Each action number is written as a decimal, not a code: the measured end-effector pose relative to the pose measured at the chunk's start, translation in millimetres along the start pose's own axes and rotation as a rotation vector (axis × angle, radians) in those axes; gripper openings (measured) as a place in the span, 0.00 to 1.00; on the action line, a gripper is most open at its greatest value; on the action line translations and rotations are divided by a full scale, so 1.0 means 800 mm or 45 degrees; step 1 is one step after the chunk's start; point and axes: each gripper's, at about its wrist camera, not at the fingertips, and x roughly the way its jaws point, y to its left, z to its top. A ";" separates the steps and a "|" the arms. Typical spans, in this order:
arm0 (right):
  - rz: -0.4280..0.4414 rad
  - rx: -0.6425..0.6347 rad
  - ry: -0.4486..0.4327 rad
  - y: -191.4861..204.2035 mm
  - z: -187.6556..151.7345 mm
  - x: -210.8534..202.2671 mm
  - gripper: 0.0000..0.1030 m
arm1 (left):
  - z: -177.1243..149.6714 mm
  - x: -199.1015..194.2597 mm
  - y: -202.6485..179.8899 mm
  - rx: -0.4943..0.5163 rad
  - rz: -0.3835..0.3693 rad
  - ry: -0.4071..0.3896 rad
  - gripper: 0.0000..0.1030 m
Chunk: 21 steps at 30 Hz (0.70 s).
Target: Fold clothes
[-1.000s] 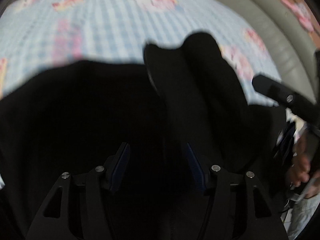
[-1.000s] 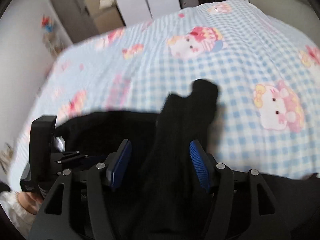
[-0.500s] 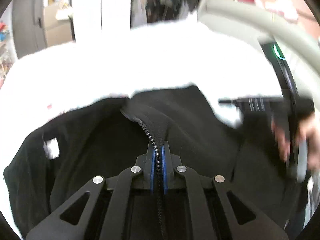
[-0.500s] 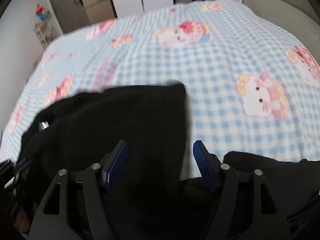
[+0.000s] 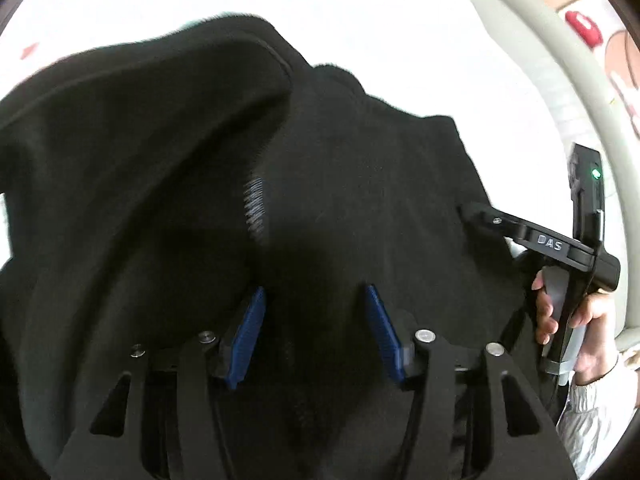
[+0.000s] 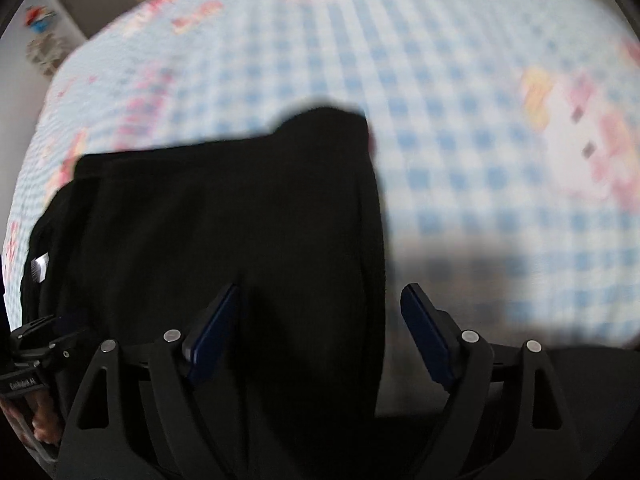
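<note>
A: What writing can be read?

B: The letters "DAS" are printed in pale type on the black body of the right gripper (image 5: 472, 216), seen at the right edge of the left wrist view. A green light is lit on the device mounted above it. A pale label is fixed to the other handheld unit at the lower left of the right wrist view, but its text is too blurred to be read. A small white tag (image 6: 40, 266) is sewn into the black jacket (image 6: 224, 232); nothing on it can be made out.

A: Where is the garment found?

B: It is spread on the blue-and-white checked bedsheet (image 6: 480, 160), which is printed with pink cartoon figures. In the left wrist view, the jacket (image 5: 200, 140) fills most of the frame, and a short run of zipper teeth (image 5: 256, 210) is seen near its middle fold.

A: How are the tools held?

B: The left gripper (image 5: 314, 332) is spread wide, its blue pads apart above the black cloth, and nothing is pinched. The right gripper (image 6: 320, 328) is likewise parted, with the jacket's edge lying between the fingers but not clamped.

A: Are any containers seen?

B: None can be told. A grey padded headboard (image 5: 560, 92) is seen beyond the bed.
</note>
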 end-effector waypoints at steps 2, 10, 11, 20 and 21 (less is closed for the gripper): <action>0.043 0.010 0.005 -0.005 -0.001 0.009 0.34 | 0.016 -0.010 -0.021 0.085 0.075 -0.060 0.08; -0.023 -0.013 -0.167 0.000 -0.005 -0.027 0.14 | 0.017 -0.019 -0.044 0.147 0.407 -0.085 0.29; -0.014 0.009 -0.162 -0.002 -0.007 -0.031 0.15 | 0.009 -0.026 -0.040 0.129 0.389 -0.080 0.31; 0.291 -0.066 -0.478 0.015 -0.088 -0.230 0.55 | -0.132 -0.180 -0.065 0.120 0.090 -0.226 0.43; 0.311 -0.105 -0.507 0.025 -0.117 -0.253 0.60 | -0.155 -0.197 -0.073 0.129 0.039 -0.219 0.48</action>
